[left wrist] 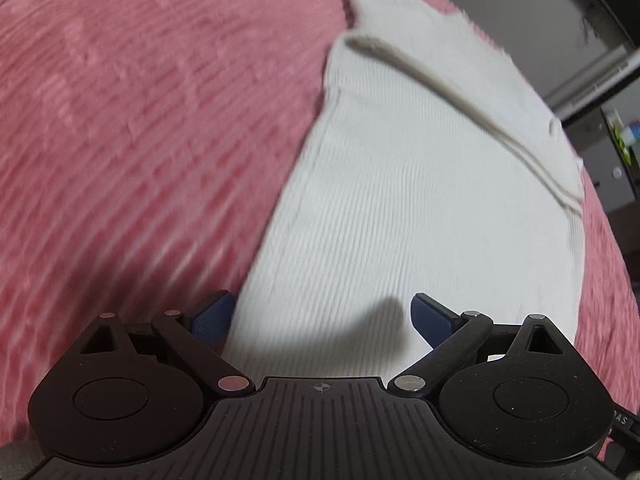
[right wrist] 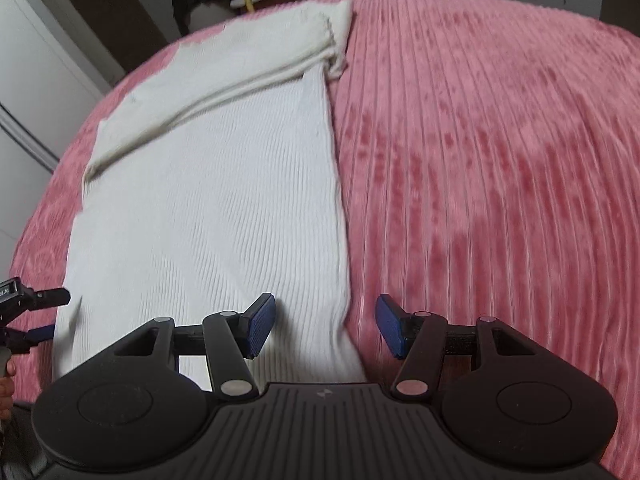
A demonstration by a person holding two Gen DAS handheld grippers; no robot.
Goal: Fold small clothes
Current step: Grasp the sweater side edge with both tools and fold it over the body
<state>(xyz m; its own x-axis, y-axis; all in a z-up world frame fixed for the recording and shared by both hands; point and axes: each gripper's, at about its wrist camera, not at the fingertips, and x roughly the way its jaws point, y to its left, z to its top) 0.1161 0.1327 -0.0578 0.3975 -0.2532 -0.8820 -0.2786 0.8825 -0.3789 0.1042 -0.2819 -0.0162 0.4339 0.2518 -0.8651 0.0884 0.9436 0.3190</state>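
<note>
White ribbed garment (right wrist: 208, 200) lies flat on pink bedspread (right wrist: 480, 160), far end reaching its far edge. Left hand-held gripper (left wrist: 322, 320) spread wide, empty. Right hand-held gripper (right wrist: 326, 326) half-spread, empty, straddling garment's edge.

I'm looking down on a bed covered by a pink ribbed plush blanket (right wrist: 480, 160), its raised cords running away from me, and it fills most of both wrist views. Directly on the blanket lies one white ribbed knit garment (right wrist: 208, 200), spread flat as a long panel. At its far end a thicker folded band crosses it on a slant. In the right wrist view its right edge runs nearly straight. The blanket around it is bare.
</note>
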